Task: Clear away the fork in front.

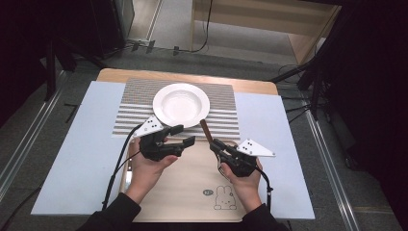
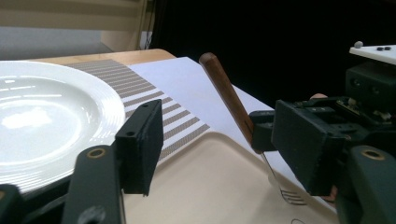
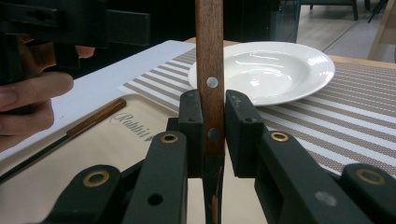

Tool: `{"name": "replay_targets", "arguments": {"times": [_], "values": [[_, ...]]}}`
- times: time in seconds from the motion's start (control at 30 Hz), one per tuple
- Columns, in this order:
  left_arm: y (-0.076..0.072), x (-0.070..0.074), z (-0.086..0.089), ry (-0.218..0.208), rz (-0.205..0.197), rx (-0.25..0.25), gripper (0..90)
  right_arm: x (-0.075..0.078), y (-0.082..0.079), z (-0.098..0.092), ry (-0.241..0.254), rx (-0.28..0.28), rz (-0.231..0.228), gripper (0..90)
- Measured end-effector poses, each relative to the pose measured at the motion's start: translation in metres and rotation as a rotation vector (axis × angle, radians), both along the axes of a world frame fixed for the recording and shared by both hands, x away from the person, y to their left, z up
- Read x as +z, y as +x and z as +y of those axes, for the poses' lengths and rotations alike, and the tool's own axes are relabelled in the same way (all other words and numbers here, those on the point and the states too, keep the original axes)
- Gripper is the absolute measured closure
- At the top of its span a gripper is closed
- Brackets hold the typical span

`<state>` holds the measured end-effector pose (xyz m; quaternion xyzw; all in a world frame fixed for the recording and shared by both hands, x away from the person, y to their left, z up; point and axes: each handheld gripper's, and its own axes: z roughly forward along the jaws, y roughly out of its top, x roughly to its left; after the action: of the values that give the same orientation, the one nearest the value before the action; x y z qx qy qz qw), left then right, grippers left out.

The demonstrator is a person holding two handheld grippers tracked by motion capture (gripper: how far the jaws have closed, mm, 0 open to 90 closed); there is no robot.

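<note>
Only writing I can make out is on the beige tray (image 1: 192, 178): a script "Rabbit" near its far-left corner in my right gripper view, plus a little line-drawn bunny (image 1: 224, 198) with a small round mark beside it at the near edge, too tiny to read from the high view. My right hand-held gripper (image 1: 215, 144) is clamped tight on the wooden handle of a fork (image 2: 227, 95), pads squeezing just around the lower rivet, handle sticking up and away toward the plate, tines hanging down over the tray. My left hand-held gripper (image 1: 185, 135) has nothing between its jaws, which stand partly apart and point across at the fork from the left, near but not touching it. A second wooden-handled utensil (image 3: 88, 119), I think a knife, lies flat along the tray's left rim. The white plate (image 1: 166, 94) sits on the striped placemat (image 1: 221, 120) just beyond the tray's far edge. Plenty of bare tray under and between my hands, and pale tabletop (image 1: 72, 159) open on both sides out to its edges.
</note>
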<state>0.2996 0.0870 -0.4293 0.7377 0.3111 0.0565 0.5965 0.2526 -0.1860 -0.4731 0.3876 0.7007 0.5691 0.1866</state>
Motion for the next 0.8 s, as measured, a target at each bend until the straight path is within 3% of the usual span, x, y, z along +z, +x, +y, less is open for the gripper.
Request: {"name": "replay_targets", "arguments": {"times": [0.47, 0.8], "values": [[-0.002, -0.003, -0.012, -0.006, 0.044, 0.003, 50.7, 0.002, -0.008, 0.015, -0.011, 0.027, -0.034, 76.3], [-0.002, -0.004, -0.018, -0.036, 0.098, 0.012, 54.0, 0.002, -0.012, 0.024, -0.023, 0.037, -0.048, 76.3]]}}
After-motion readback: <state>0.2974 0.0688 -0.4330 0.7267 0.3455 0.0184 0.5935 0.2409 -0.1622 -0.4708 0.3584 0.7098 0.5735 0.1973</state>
